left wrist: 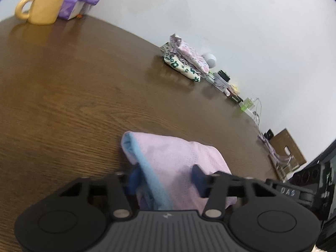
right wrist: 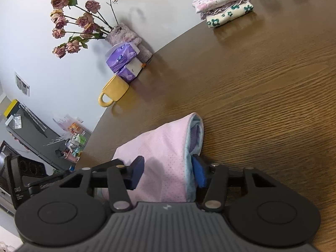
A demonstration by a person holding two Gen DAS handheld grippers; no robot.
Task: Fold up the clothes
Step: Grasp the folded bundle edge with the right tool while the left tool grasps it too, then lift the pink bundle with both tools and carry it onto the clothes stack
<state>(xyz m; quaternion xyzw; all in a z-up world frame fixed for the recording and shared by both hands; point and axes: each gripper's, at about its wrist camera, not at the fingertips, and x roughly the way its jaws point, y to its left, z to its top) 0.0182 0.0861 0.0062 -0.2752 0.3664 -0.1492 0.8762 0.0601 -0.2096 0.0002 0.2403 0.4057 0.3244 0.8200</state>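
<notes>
1. The brown wooden worktop (left wrist: 73,96) carries everything.
2. A folded pink garment (left wrist: 178,159) with blue lining lies at its near edge.
3. The left gripper (left wrist: 166,183) and right gripper (right wrist: 168,173) each have their jaws clamped on it, at opposite ends.
4. A folded stack (right wrist: 224,8) sits well apart.

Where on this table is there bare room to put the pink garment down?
Bare wood lies between the pink garment, the yellow mug and the folded floral stack. It is crowded along the wall: tissue packs, vase, small boxes.
</notes>
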